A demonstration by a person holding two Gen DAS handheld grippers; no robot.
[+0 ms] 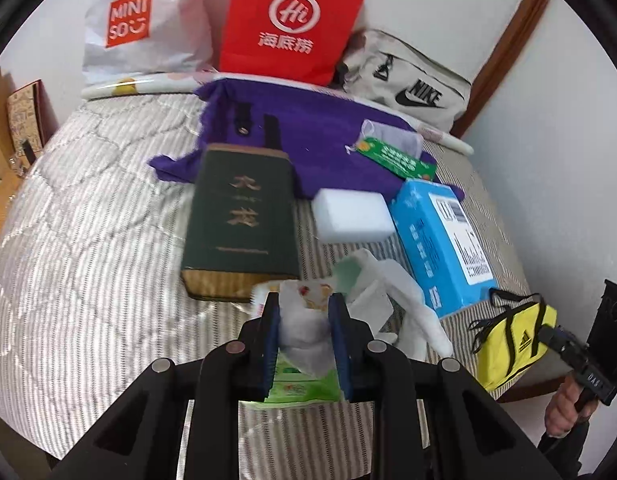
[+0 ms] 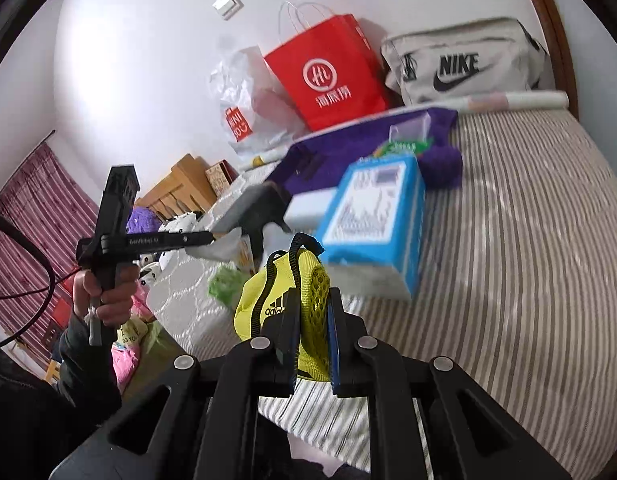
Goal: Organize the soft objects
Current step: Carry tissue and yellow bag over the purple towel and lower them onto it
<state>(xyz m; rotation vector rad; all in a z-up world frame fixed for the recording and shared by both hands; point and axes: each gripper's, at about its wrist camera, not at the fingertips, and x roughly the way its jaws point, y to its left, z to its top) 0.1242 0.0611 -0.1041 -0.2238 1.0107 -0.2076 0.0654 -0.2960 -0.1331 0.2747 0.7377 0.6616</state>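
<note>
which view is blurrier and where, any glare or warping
Right wrist view: blue tissue pack and dark green box smeared by motion. Left wrist view: sharper, mild blur on the white sponge. Both: fisheye bends the striped mattress, whose fabric shows sheen.

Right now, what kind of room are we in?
Most likely a bedroom. The items lie on a quilted striped mattress with a wooden bed frame at the wall, and there are striped curtains to one side.

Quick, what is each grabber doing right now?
Left gripper: jaws closed on the white tissue.
Right gripper: jaws closed on the yellow bag.
</note>
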